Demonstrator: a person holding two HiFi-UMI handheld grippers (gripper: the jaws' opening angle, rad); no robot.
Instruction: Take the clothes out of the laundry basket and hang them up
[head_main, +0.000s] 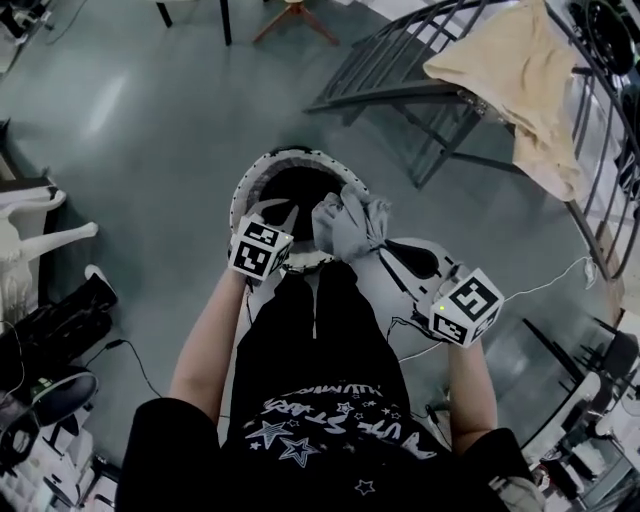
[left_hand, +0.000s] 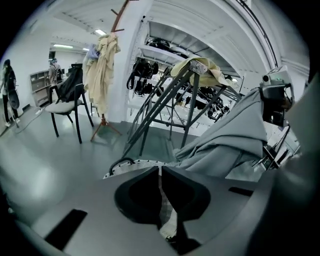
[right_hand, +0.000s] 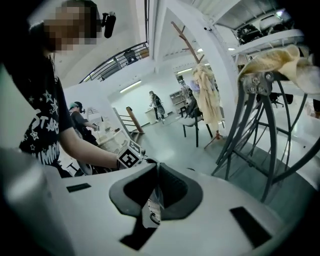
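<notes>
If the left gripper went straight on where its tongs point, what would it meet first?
Probably the laundry basket: its white rim lies just beyond the left gripper's shut tongs, though depth is hard to judge.

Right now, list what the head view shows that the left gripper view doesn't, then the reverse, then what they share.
Only the head view: the person's star-print shirt, both forearms, and the dark inside of the laundry basket. Only the left gripper view: a coat stand draped with a beige coat, a chair and distant people. Both: the grey garment above the basket, and the drying rack carrying a beige cloth.
</notes>
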